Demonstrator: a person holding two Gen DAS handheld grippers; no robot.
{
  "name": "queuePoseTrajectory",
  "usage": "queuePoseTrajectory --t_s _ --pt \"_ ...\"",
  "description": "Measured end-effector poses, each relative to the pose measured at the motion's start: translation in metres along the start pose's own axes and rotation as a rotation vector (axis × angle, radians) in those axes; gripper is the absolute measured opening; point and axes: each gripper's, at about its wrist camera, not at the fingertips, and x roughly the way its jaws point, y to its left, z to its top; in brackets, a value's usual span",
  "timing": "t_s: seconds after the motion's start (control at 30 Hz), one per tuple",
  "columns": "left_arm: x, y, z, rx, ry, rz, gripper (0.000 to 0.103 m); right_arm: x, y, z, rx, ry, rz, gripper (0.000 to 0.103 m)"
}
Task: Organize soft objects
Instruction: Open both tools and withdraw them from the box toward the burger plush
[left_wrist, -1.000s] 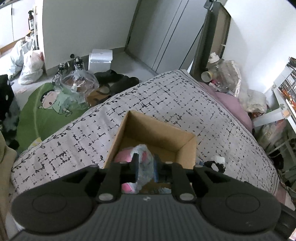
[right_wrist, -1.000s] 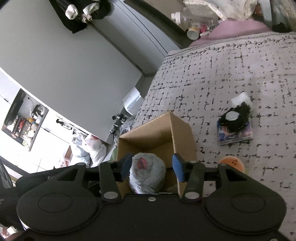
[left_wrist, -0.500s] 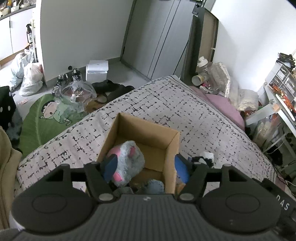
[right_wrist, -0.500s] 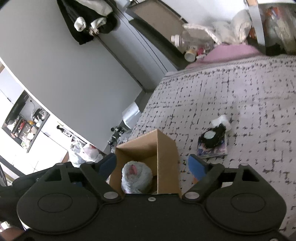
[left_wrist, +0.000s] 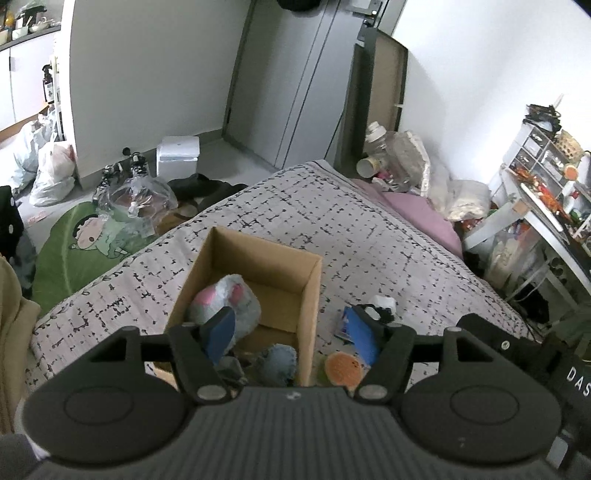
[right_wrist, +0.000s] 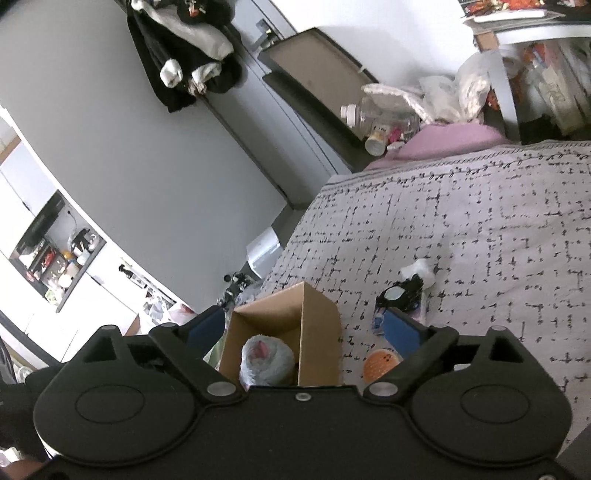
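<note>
Both hand-held grippers, left (left_wrist: 291, 334) and right (right_wrist: 303, 330), jaws just opened, empty. Grey plush (left_wrist: 225, 306) lies in cardboard box (left_wrist: 310, 291) on bed (left_wrist: 369, 236). Drop step done; next likely orange ball (left_wrist: 341, 367) beside box.

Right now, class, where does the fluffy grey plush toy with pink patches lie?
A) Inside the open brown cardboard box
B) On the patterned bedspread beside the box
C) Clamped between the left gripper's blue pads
A: the fluffy grey plush toy with pink patches rests inside the open brown cardboard box, below the rim, with no pads pressing it.
</note>
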Motion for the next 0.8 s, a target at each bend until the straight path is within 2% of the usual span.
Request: queuePoseTrajectory --t_s 0.37,0.53,0.6,0.67,0.8 --pt "-0.025 -0.017 -0.013 0.020 -0.022 0.004 0.067 -0.034 -0.010 0.005 -0.009 -0.050 0.005 0.094" --pt "-0.036 -0.023 -0.017 0.020 -0.038 0.013 0.067 -0.049 -0.012 0.008 -0.025 -0.069 0.000 0.103" --pt "-0.038 -0.028 -0.019 0.036 -0.036 0.044 0.074 -0.054 -0.013 0.009 -0.030 -0.073 0.001 0.103" --pt "-0.041 -0.030 -0.022 0.040 -0.038 0.042 0.084 -0.059 -0.014 0.010 -0.037 -0.074 -0.002 0.103" --pt "-0.047 -0.036 -0.026 0.057 -0.040 0.042 0.091 -0.068 -0.018 0.013 -0.047 -0.076 -0.014 0.103"
